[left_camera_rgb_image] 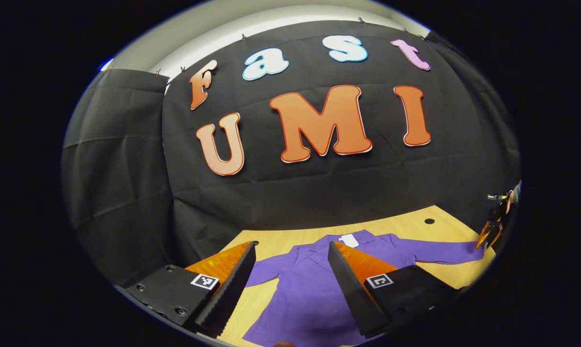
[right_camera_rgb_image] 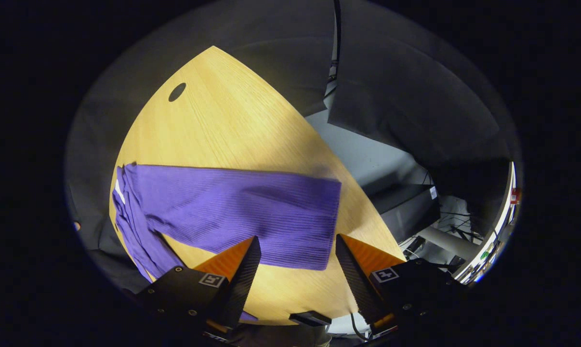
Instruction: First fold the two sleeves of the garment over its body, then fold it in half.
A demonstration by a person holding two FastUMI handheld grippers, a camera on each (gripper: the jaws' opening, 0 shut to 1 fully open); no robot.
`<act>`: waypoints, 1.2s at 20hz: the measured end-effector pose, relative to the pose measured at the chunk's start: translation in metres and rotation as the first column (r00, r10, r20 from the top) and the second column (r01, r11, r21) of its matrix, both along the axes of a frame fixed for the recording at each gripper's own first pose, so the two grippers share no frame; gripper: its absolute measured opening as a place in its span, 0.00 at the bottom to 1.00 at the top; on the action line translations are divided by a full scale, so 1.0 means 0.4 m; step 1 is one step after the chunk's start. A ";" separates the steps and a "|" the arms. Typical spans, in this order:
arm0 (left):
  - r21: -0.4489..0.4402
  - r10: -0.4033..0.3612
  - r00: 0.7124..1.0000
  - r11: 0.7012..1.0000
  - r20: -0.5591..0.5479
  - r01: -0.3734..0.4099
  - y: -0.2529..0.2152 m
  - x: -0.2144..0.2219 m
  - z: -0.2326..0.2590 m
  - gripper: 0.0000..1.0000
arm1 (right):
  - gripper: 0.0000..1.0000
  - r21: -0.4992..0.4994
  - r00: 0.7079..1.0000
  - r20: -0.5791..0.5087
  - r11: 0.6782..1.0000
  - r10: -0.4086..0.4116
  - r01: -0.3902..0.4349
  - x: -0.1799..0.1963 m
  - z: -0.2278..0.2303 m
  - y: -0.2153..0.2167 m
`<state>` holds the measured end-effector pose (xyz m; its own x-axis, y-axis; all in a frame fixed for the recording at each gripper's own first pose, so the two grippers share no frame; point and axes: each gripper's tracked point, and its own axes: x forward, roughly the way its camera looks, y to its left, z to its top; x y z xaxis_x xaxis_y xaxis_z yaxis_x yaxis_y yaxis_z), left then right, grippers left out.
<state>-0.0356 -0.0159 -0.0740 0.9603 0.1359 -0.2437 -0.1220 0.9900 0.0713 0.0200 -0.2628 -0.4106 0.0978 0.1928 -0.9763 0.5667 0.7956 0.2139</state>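
Left gripper view looks low across a light wooden table [left_camera_rgb_image: 290, 241], where a purple garment [left_camera_rgb_image: 314, 289] lies spread flat, its front up and its collar toward the black cloth wall [left_camera_rgb_image: 295, 193]. A small white tag [left_camera_rgb_image: 349, 240] shows at the collar. The left gripper [left_camera_rgb_image: 290, 255] hangs above the garment's body with its jaws spread wide and nothing between them; the purple cloth shows through the gap. One sleeve [left_camera_rgb_image: 440, 251] stretches straight out across the table toward the edge, and at its cuff the tips of the right gripper [left_camera_rgb_image: 483, 239] are at or just beside the cloth; contact cannot be judged at that size. A dark round hole [left_camera_rgb_image: 429, 221] sits in the tabletop beyond that sleeve.

Right gripper view looks down on that same sleeve [right_camera_rgb_image: 232, 212], lying flat and ribbed on the table [right_camera_rgb_image: 232, 120], its cuff end [right_camera_rgb_image: 331, 221] near the table's edge. The right gripper [right_camera_rgb_image: 297, 250] is above the cuff end with its jaws wide apart, holding nothing. The garment's body [right_camera_rgb_image: 131, 226] bunches off to the side.
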 end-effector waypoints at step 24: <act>-0.046 0.021 0.995 0.999 -0.093 -0.026 0.041 0.042 -0.087 0.99 | 0.59 -0.095 0.991 -0.085 0.991 -0.104 0.096 0.027 -0.059 -0.008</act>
<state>-0.0190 0.0004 -0.1086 0.9300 0.1445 -0.3379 -0.1404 0.9894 0.0368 0.0309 -0.2659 -0.4343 0.0241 0.0972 -0.9950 0.6583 0.7475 0.0889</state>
